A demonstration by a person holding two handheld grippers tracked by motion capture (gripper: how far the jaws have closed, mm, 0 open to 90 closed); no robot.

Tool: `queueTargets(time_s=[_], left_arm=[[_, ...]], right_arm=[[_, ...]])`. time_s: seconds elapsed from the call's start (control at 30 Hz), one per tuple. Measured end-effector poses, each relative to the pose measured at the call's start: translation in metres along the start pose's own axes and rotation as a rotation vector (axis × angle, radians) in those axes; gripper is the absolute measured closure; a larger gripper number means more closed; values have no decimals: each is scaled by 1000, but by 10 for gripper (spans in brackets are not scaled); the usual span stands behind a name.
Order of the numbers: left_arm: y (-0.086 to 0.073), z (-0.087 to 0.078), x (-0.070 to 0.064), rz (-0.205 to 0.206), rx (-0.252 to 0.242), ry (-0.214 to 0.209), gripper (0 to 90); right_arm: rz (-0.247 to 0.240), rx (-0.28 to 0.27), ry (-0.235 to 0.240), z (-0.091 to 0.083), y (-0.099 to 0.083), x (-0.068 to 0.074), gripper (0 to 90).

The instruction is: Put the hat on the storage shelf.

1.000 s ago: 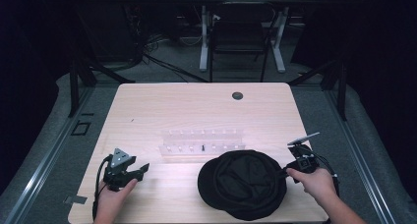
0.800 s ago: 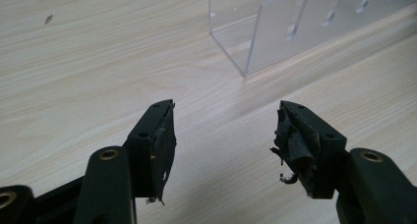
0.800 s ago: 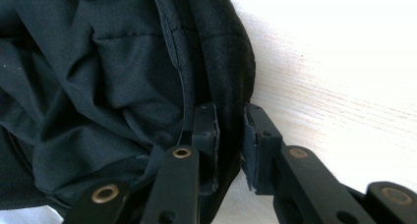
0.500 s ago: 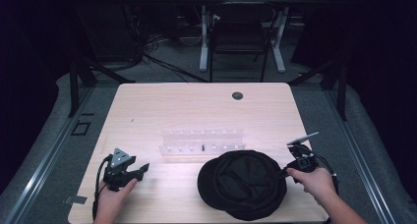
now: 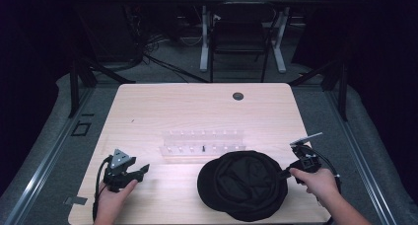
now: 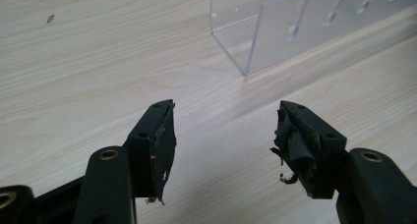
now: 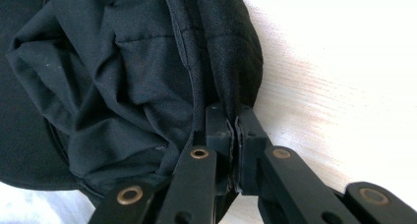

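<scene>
Grasp step: the right gripper (image 7: 231,130) has its jaws clamped on the black cap's (image 7: 123,71) rim; the left gripper (image 6: 223,135) gapes wide, empty. Next, I judge: lift.

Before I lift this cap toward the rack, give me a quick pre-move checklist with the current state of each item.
1. Right hand-held gripper shut on the cap edge: ok, jaws pinch the fabric at the rim.
2. Depth of the bite: cannot tell, the fabric hides how far it runs between the jaws.
3. Left hand-held gripper free to assist: ok, jaws open and hold nothing.
4. Rack clear of the cap: ok, in the high view it sits just behind the cap, apart.
5. Path over the table to the rack: ok, nothing lies between.
</scene>
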State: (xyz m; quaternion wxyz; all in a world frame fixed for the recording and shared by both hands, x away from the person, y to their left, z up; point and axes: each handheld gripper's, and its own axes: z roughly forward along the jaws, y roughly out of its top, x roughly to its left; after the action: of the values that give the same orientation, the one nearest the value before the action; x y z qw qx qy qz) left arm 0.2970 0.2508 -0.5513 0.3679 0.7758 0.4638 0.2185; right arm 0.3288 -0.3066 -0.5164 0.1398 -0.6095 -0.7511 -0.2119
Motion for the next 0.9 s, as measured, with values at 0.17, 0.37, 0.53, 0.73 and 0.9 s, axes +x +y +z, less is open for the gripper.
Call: queueTargets(time_s=[0.17,0.37,0.53,0.73,0.9], left_arm=[[0,0,0,-6,-3,1,400],[-1,0,0,-6,-3,1,400],[-1,0,1,-7,1,1,400],[-2,0,1,-7,4,2,400],[-2,1,0,-11,2,4,400]], right_arm=[[-6,-9,-13,-5,-1,4,874],[1,-26,-48,-15,0,8,875],[-8,-10,-95,-26,1,8,875],[-8,-11,-123,-40,-1,9,876],[-10,-21,-142,-53,-2,11,875]])
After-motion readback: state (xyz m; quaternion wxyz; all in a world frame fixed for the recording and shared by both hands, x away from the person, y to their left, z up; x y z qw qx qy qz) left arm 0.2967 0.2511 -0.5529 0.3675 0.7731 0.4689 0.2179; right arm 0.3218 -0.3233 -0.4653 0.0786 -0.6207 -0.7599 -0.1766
